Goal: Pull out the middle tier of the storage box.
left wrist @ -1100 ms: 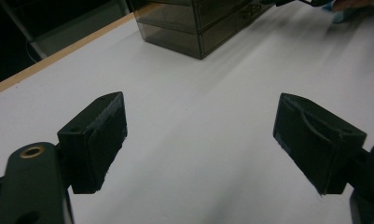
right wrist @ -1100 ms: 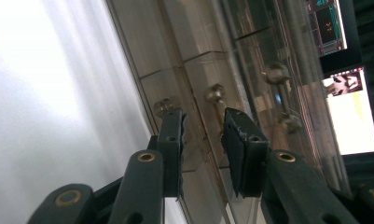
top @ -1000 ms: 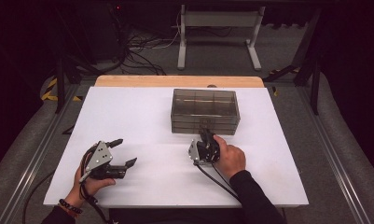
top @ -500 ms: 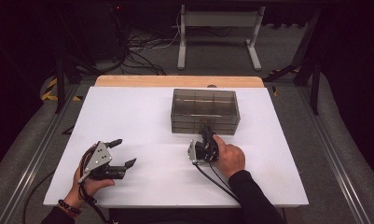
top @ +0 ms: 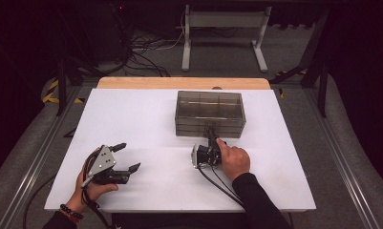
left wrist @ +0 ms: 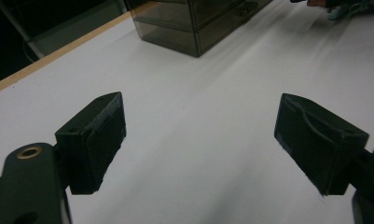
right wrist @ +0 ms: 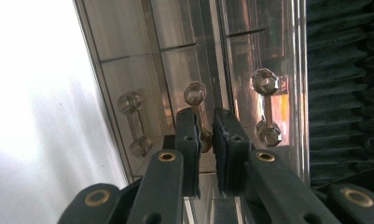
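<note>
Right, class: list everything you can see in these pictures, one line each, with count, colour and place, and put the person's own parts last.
Drawer box: one, smoky clear, far middle of the sheet.
Handles: three, clear with faceted knobs, on the drawer fronts.
Sheet: one, white, covering the table.
Table edge: one, light wood, at the far side.
Cables: several, dark, on the floor beyond the table.
Stand: one, grey, on the floor behind.
Left gripper: one, black, near left, jaws wide apart over the bare sheet.
Right gripper: one, black, at the box front, shut on the middle handle.
Hands: two, one holding each gripper.
</note>
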The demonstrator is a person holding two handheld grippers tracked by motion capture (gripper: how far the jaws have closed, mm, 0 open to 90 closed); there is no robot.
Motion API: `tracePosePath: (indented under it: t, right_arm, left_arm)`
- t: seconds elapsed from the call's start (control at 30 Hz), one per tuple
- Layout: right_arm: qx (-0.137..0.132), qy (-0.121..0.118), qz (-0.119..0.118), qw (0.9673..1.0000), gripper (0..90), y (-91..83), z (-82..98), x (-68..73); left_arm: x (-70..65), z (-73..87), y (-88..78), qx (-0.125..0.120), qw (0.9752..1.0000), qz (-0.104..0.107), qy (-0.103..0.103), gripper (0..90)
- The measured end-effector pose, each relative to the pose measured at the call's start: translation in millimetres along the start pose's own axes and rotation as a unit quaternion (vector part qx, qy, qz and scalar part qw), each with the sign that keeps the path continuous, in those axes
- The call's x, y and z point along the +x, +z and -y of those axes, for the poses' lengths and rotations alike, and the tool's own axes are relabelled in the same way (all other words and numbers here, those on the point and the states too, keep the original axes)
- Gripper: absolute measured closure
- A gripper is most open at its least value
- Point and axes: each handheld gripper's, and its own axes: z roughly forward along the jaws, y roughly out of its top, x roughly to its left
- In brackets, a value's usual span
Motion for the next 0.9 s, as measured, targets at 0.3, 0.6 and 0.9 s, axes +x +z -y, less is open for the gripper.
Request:
tracePosePath:
  t: [0.3,0.6,0.9]
  right_arm:
    - [0.005,-0.003,0.005,1.0000,82.0,-1.6,-0.9,2.2]
    - [0.003,-0.012,0.005,0.9999,82.0,-3.0,-1.3,2.0]
    - [-0.002,-0.010,0.003,0.9999,82.0,-7.9,-1.2,2.0]
  left_arm:
    - [-0.2,0.4,0.5,0.001,1.0000,0.000,-0.003,17.5]
    - [-0.4,0.9,0.7,0.004,1.0000,0.000,-0.001,16.7]
    - [-0.6,1.4,-0.1,0.005,1.0000,0.000,-0.003,16.5]
